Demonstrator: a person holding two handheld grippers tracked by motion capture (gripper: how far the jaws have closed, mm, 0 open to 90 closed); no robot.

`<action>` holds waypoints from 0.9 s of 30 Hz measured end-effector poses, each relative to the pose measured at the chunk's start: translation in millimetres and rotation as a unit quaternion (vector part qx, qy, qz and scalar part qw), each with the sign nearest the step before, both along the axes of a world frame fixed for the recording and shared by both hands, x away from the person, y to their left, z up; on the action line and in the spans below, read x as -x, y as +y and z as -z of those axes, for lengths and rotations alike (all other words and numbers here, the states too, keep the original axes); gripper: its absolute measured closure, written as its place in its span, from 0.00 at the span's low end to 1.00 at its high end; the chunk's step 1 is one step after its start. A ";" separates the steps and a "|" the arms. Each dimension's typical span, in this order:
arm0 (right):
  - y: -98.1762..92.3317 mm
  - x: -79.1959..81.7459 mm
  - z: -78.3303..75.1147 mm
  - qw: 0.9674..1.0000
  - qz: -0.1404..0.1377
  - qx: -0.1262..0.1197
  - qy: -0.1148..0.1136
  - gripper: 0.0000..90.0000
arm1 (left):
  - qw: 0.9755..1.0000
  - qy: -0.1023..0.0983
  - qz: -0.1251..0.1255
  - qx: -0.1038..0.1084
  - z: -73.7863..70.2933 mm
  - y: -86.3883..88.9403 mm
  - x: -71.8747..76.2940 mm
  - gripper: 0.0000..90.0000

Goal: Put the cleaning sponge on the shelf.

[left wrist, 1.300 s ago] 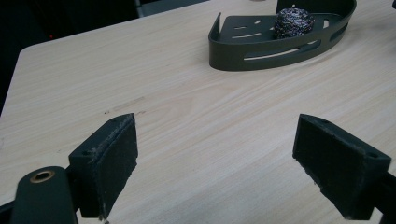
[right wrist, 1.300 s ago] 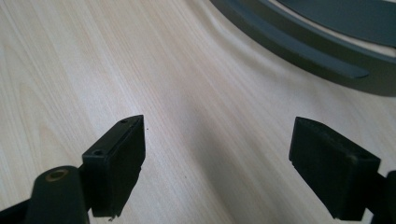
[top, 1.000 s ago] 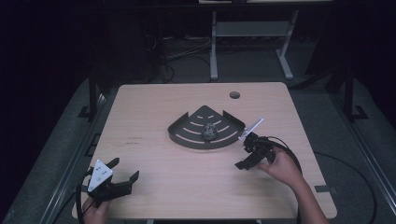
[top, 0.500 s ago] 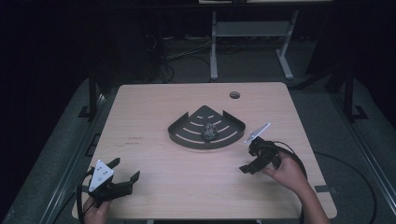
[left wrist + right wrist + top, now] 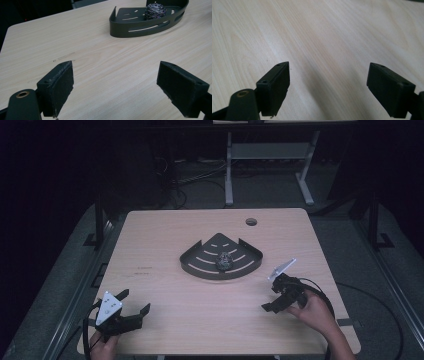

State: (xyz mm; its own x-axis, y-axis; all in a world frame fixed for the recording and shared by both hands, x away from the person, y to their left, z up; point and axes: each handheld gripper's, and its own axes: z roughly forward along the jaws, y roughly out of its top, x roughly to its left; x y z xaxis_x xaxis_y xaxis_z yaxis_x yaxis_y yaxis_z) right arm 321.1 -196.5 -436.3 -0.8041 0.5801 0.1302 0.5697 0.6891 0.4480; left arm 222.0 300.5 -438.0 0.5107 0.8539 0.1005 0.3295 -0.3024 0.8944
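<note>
Both tongs rested released above the bench (image 5: 165,245).
Left tongs (image 5: 137,306) and right tongs (image 5: 272,297) gripped nothing; the steel scrubber (image 5: 223,261) lay in the corner tray (image 5: 192,268).

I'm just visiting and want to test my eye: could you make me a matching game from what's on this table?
Things:
1. steel wool ball
2. corner tray
3. left gripper
4. round hole

Places or states:
A. near table's far edge
B. inside the tray
C. jaws open, near corner
D. dark, mid-table

Pairs: 1-B, 2-D, 3-C, 4-A
</note>
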 end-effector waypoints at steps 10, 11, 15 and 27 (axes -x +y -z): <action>-11.7 12.5 0.6 1.000 0.004 -0.008 -0.011 0.21 | 1.000 0.000 0.000 0.000 0.1 -0.7 0.0 0.15; -14.4 14.8 2.0 1.000 0.009 -0.008 -0.009 0.20 | 1.000 0.001 0.000 -0.001 0.2 -1.0 0.0 0.15; -20.1 20.5 4.4 1.000 0.014 -0.012 -0.009 0.20 | 1.000 0.001 0.001 -0.001 0.2 -1.3 0.2 0.15; -38.3 39.5 9.6 0.999 0.031 -0.019 -0.015 0.20 | 1.000 0.002 0.001 -0.001 0.2 -2.5 0.3 0.15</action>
State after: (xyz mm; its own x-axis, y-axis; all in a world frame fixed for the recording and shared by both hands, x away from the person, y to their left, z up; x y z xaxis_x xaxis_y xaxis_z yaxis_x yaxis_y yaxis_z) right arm 281.7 -234.8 -445.9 -0.7701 0.6244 0.1302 0.5974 0.6345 0.4904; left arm 221.8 298.0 -438.1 0.5133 0.8524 0.0999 0.3314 -0.3043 0.8931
